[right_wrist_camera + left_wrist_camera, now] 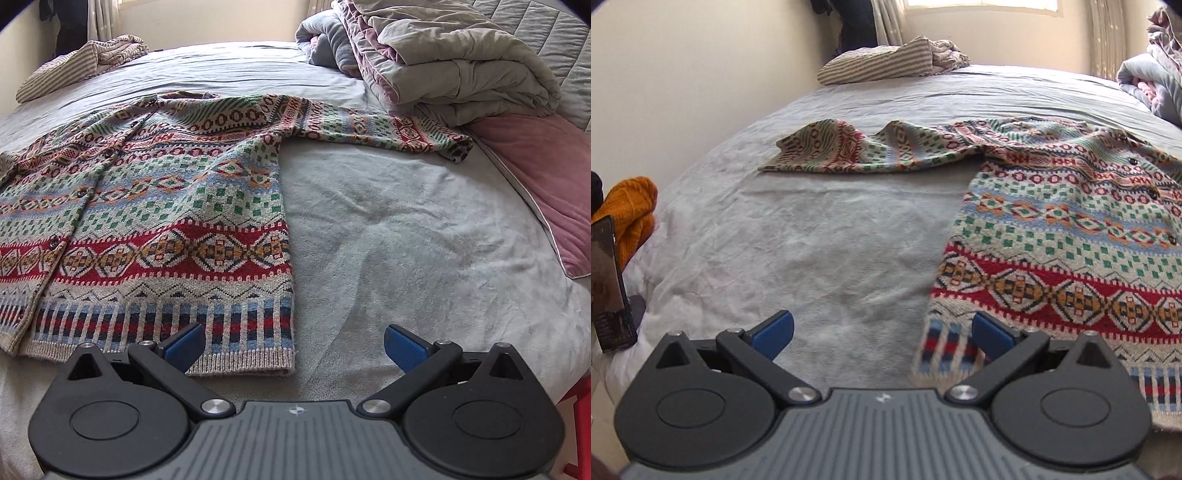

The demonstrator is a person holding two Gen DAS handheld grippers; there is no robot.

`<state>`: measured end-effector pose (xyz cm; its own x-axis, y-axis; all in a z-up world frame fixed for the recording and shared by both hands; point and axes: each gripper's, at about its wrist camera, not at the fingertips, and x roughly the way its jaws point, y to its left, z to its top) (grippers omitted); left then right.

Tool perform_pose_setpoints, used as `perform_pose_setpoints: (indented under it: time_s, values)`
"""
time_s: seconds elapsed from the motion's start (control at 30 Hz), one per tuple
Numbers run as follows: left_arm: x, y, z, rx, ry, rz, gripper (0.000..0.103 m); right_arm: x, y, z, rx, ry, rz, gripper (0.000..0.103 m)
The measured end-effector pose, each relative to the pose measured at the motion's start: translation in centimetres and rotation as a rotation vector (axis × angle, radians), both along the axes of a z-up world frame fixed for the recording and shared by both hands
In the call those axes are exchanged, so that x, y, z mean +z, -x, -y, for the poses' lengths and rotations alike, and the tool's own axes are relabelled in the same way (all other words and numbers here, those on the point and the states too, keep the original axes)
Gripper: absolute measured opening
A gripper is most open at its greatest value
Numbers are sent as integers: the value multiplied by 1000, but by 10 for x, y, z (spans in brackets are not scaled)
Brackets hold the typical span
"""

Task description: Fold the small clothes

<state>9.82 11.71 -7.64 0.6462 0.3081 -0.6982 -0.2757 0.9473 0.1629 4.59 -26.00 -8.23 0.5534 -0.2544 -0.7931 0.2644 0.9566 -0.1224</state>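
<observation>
Closest in the left wrist view is the left gripper, its black arms and blue-padded fingers spread wide with nothing between them, poised low over the pale grey-blue bed sheet. Its right pad sits at the lower left corner of the multicoloured patterned knit cardigan; whether it touches the hem I can't quite tell. The cardigan lies flat, buttoned front up, one sleeve stretched out to the left across the sheet. Beyond it, at the far edge of the bed, rests a crumpled striped beige garment. An orange cable-knit piece sits at the left edge of the bed.

In the right wrist view the right gripper is likewise wide apart and empty, low over the sheet. Its left pad is right at the ribbed hem of the cardigan, near the lower right corner. The other sleeve reaches toward a heaped grey and pink quilted duvet, with a pink velvet pillow just beside it.
</observation>
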Motion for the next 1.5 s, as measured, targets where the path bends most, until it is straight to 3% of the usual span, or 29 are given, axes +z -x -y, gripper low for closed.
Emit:
perform_pose_setpoints:
  time_s: [0.1,0.2,0.3,0.4,0.47,0.5,0.53,0.6,0.63,0.67,0.7,0.8,0.93,1.03,1.2,1.3,1.4,1.47,1.5]
  values:
    - [1,6,-23,-48,217,-21,100,-4,-2,5,3,-39,-11,103]
    - [-4,8,-35,-112,402,-25,90,-6,-2,14,9,-108,-26,100]
    - [-12,1,-47,-122,513,-38,70,-8,0,27,0,-177,-25,92]
    - [-20,-8,-58,-160,609,-43,63,-11,3,47,-29,-310,2,87]
    - [-24,-15,-63,-189,662,-53,60,-13,2,56,-39,-354,14,76]
    - [-26,-18,-65,-198,689,-55,52,-13,1,58,-41,-366,20,73]
    - [-28,-19,-67,-203,715,-61,34,-14,0,60,-44,-379,26,68]
    - [-33,-21,-68,-221,774,-84,11,-15,-3,56,-29,-386,35,55]
    - [-36,-19,-68,-230,802,-90,6,-15,-3,53,-9,-391,39,37]
    - [-36,-16,-67,-237,798,-85,5,-15,-4,50,19,-420,42,12]
    - [-33,-13,-65,-245,777,-76,4,-17,-4,47,48,-467,43,9]
    - [-14,0,-68,-248,745,-29,2,-3,3,35,78,-398,71,7]
    - [14,21,-80,-291,742,18,1,31,25,47,63,-433,164,6]
    - [28,37,-82,-319,701,19,0,47,39,49,78,-443,182,5]
    - [30,55,-81,-358,644,-31,0,52,56,47,92,-387,150,1]
    - [13,53,-75,-364,519,-132,0,43,52,48,85,-348,107,1]
    - [7,51,-77,-323,451,-147,1,34,46,58,51,-345,78,6]
    - [14,50,-79,-311,461,-107,26,35,43,67,18,-321,93,30]
    - [18,48,-78,-316,461,-85,50,37,41,71,6,-307,108,41]
